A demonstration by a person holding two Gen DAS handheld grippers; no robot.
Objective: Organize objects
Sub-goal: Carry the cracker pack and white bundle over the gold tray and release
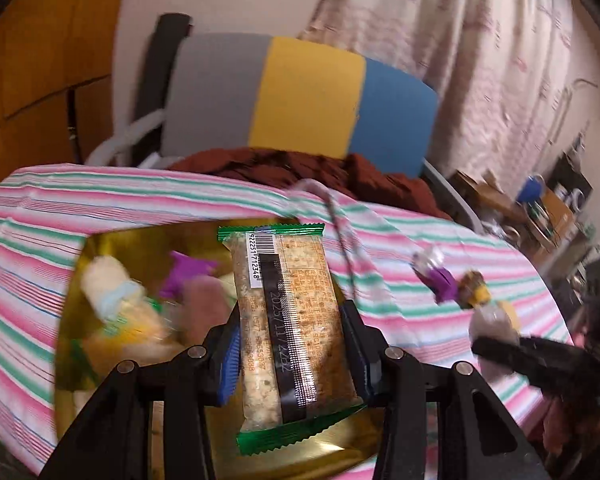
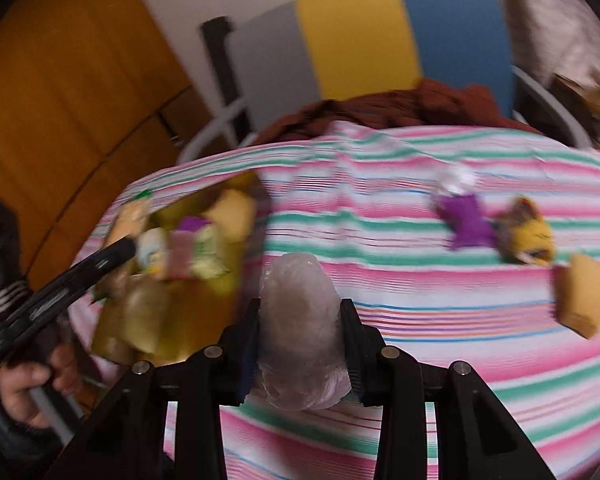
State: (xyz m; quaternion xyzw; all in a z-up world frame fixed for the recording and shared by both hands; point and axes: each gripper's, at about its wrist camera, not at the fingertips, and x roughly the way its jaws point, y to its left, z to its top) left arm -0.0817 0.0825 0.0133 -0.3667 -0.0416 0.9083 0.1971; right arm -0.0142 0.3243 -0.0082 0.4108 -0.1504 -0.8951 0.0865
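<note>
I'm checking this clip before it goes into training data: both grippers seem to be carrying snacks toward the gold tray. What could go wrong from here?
1. The left gripper pinches the green-edged cracker packet across its width only; the long packet could pivot or slip.
2. The gold tray already looks crowded, so a dropped packet might slide off the pile.
3. The right gripper squeezes a soft clear-wrapped snack, which could be crushed. Both views are blurred, suggesting fast motion.
</note>
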